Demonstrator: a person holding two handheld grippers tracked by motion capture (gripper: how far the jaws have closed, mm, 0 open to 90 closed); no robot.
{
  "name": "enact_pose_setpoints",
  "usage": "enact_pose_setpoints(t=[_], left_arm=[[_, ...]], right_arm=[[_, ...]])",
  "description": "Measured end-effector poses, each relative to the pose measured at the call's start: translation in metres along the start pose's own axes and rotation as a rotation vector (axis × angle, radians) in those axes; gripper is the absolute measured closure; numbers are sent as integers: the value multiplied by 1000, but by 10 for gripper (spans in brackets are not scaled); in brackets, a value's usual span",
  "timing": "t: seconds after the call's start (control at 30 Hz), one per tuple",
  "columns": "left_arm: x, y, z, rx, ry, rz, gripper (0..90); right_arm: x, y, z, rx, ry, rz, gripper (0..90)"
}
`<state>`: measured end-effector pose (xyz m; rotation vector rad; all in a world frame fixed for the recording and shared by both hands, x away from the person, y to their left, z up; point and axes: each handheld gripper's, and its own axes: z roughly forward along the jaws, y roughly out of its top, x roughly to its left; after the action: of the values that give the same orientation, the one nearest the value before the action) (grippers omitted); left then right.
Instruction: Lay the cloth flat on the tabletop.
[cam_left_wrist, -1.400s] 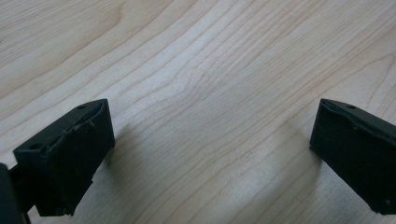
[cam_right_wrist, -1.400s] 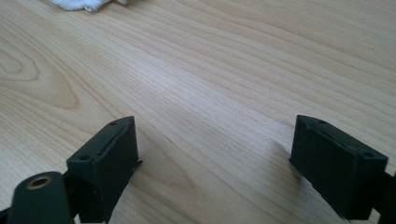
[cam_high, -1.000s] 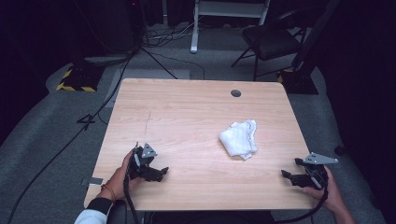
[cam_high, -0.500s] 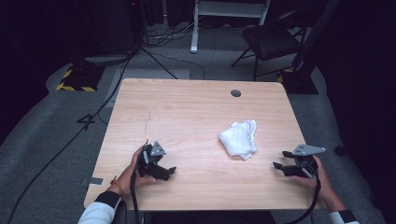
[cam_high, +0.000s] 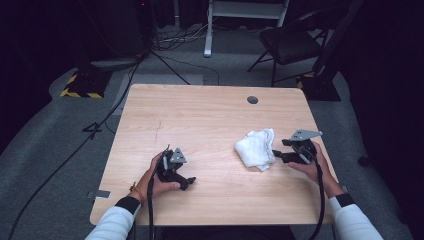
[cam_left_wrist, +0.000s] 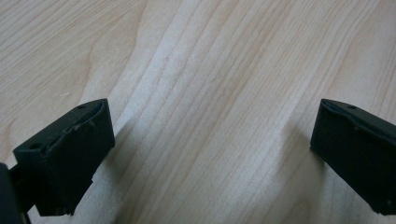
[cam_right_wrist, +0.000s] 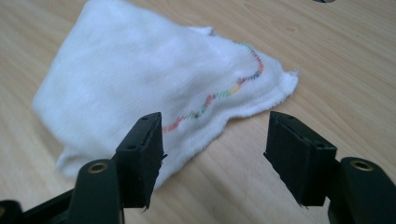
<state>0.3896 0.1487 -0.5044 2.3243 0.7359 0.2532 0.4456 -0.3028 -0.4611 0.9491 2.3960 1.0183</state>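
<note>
White towel (cam_high: 256, 149) w/ a multicolour stitched line lies crumpled on the wooden table (cam_high: 210, 115), right of centre. Right gripper (cam_high: 276, 155) sits just beside its right edge; jaws have just been closing some but stand apart, cloth edge ahead of them, not pinched (tips nearly at the fabric). Left gripper (cam_high: 189, 182) rests near the table's front left, jaws spread wide over bare wood.

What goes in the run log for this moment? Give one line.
right tongs: open, just been closing, at edge of white cloth, not gripping | left tongs: open over bare table | cloth: crumpled, flat on table
</note>
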Motion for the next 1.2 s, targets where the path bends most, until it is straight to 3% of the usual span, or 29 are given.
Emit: enact_pose_setpoints(t=[0.03, 0.07, 0.2, 0.3, 0.37, 0.6, 0.77, 0.83, 0.9, 0.97, 1.03, 1.07, 1.17, 1.2], left_arm=[[1, 0, 0, -1, -3, 7, 0], [1, 0, 0, -1, -5, 11, 0], [2, 1, 1, -2, -12, 16, 0], [2, 1, 1, -2, -13, 18, 2], [1, 0, 0, -3, -2, 9, 4], [1, 0, 0, -3, -1, 8, 4], [0, -1, -1, -2, 1, 4, 4], [0, -1, -1, -2, 1, 4, 4], [0, -1, -1, -2, 1, 4, 4], [0, -1, -1, -3, 1, 4, 4], [0, -1, -1, -2, 1, 4, 4], [0, -1, -1, -2, 1, 4, 4], [0, -1, -1, -2, 1, 4, 4], [0, -1, -1, -2, 1, 4, 4]], right_arm=[[-4, 3, 5, -38, 18, 48, 388], [-5, 3, 7, -42, 34, 73, 389], [-2, 3, 14, -30, 50, 65, 400], [7, 2, 24, 1, 84, 37, 433], [16, 1, 35, 70, 103, 3, 516], [24, -3, 34, 46, 139, -31, 776], [27, -1, 31, 45, 123, -71, 895], [26, -1, 26, 35, 117, -75, 875], [24, -1, 22, 27, 80, -74, 805], [21, -2, 21, 32, 36, -58, 676], [19, -3, 22, 41, 37, -43, 641], [17, -6, 26, 70, 30, -22, 558], [15, -7, 28, 79, 43, -5, 540], [12, -9, 30, 73, 55, 24, 520]])
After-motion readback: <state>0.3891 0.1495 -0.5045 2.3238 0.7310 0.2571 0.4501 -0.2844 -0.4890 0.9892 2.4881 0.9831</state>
